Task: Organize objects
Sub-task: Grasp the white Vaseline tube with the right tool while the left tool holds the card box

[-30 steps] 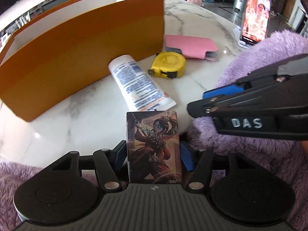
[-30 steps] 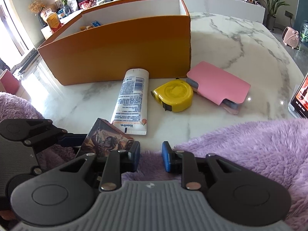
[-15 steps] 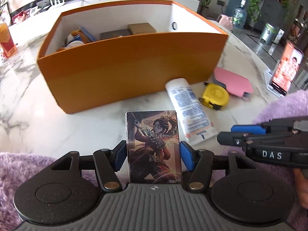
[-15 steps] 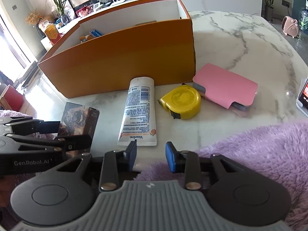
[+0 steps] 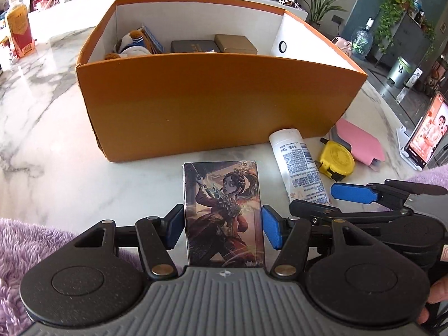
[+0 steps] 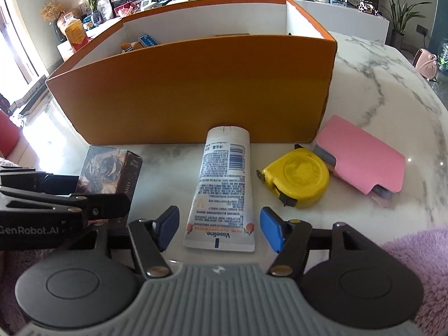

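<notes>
- The left gripper (image 5: 224, 231) has its jaws clamped on an illustrated card box (image 5: 224, 212), held upright above the marble worktop (image 5: 56, 151), in front of the orange box (image 5: 218, 100).
- The right gripper (image 6: 219, 228) has its jaws apart, one on either side of the lower end of the white Vaseline tube (image 6: 224, 190) lying on the worktop.
- A yellow tape measure (image 6: 296, 179) sits right of the tube, with a pink case (image 6: 364, 159) just beside it.

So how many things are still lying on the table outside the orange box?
3: the white tube against the orange box, the yellow tape measure beside it, then the pink case. The card box is in the left claw.
</notes>
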Demonstrator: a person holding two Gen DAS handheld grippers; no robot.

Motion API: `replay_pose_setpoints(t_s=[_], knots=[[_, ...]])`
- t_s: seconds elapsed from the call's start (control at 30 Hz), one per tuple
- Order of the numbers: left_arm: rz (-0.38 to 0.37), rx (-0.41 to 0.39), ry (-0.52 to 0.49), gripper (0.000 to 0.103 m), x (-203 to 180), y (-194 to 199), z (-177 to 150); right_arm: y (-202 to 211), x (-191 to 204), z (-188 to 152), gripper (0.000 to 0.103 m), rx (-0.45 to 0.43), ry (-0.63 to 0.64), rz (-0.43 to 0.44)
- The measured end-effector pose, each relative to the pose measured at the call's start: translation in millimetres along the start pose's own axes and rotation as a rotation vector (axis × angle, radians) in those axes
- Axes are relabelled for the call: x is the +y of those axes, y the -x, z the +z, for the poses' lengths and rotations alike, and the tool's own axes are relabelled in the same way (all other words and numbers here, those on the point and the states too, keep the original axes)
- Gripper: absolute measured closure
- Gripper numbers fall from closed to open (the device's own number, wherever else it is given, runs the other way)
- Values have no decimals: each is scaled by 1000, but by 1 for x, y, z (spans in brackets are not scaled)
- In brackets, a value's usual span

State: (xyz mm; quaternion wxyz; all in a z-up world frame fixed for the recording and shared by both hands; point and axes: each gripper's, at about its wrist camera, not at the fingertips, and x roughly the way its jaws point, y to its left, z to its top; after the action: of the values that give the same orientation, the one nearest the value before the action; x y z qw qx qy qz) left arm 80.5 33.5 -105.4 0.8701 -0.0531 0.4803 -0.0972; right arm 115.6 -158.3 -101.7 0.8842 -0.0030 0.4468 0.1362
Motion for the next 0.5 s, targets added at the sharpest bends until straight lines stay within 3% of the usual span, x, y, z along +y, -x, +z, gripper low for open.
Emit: replay_pose_setpoints(t_s=[0.2,0.4,0.5], knots=[[-25,29,53,35,8,-7,2,-12,10,-1,36,-8,73,-41],[-31,41,37,35,6,-11,2,-15,17,-7,36,-34,137,-59],[-32,41,39,35,6,-10,2,-13,18,-7,44,-43,148,-60]])
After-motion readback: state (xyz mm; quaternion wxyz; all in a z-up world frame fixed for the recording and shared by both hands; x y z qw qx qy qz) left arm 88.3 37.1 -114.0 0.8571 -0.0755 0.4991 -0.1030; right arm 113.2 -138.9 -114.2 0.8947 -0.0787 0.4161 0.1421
